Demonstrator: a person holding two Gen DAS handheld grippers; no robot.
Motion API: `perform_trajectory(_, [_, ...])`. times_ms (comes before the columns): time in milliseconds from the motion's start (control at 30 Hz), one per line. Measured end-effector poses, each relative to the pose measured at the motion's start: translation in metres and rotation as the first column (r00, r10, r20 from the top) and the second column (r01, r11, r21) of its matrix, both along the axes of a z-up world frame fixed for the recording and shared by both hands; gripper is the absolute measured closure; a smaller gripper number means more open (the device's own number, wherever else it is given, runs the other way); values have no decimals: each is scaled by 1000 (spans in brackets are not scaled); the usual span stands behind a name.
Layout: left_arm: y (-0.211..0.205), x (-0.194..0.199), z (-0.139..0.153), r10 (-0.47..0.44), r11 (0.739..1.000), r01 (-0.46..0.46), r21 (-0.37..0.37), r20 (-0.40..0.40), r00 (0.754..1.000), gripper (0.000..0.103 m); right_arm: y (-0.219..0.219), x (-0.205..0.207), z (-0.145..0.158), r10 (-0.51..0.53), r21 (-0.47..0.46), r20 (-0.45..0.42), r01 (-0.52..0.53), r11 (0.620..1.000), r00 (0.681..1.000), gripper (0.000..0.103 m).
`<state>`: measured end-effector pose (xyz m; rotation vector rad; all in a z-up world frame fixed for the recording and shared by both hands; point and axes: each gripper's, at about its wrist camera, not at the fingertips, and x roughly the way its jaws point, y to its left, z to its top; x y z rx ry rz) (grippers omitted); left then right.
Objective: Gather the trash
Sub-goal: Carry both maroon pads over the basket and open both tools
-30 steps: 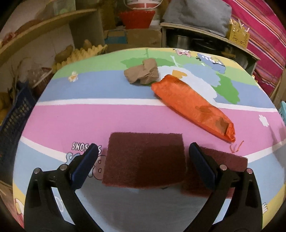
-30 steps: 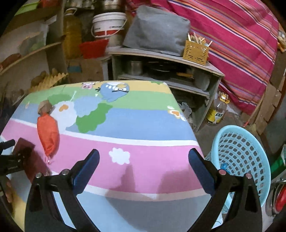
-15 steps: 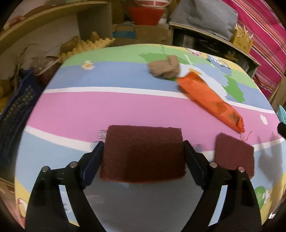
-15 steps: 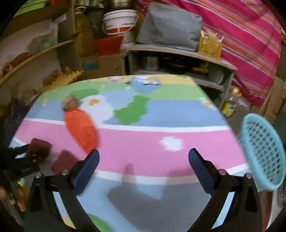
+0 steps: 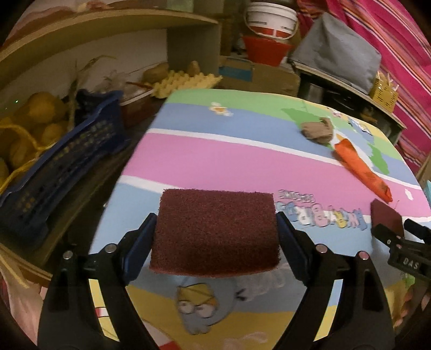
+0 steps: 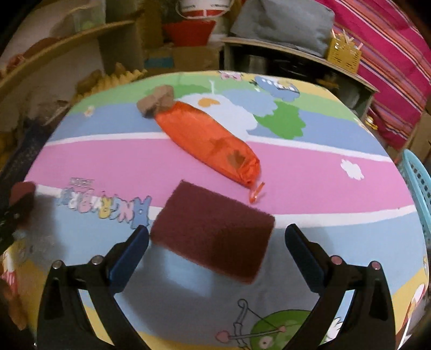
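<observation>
My left gripper [image 5: 215, 231] is shut on a dark red scouring pad [image 5: 215, 228] and holds it above the table's left part. A second dark red pad [image 6: 212, 231] lies flat on the table between the open fingers of my right gripper [image 6: 215, 242]; it also shows in the left wrist view [image 5: 386, 215]. An orange bag [image 6: 207, 140] lies beyond it, with a crumpled brown paper [image 6: 155, 103] at its far end. Both show in the left wrist view, the bag [image 5: 361, 167] and the paper [image 5: 317, 130].
The table [image 6: 309, 167] has a colourful cartoon cloth. A light blue basket [image 6: 419, 188] stands off its right edge. A dark blue crate [image 5: 62, 161] sits left of the table. Shelves with a bucket [image 5: 270, 16], a red bowl [image 6: 188, 32] and a grey bundle [image 6: 280, 18] stand behind.
My left gripper closed on the pad, lifted it and swung left. My right gripper swung left and came down around the second pad.
</observation>
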<state>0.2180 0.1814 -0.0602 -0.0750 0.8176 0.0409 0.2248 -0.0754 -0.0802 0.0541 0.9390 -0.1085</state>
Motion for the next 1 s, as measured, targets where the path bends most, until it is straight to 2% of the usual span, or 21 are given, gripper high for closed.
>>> perform_trajectory(233, [11, -5, 4, 19, 999, -18, -30, 12, 1000, 19, 1, 2, -3, -9, 2, -3, 9, 1000, 1000, 4])
perform_trajectory(500, [-5, -5, 8, -7, 1000, 7, 20, 17, 1000, 19, -5, 8, -1, 82, 19, 16, -82, 996, 997, 10])
perform_trajectory(733, [-30, 1, 19, -24, 1000, 24, 0, 31, 999, 19, -50, 7, 22, 70, 52, 71, -74, 996, 995, 11])
perform_trajectory(1000, [-89, 12, 37, -56, 998, 58, -28, 70, 996, 19, -134, 3, 52, 44, 35, 147, -49, 998, 988, 11])
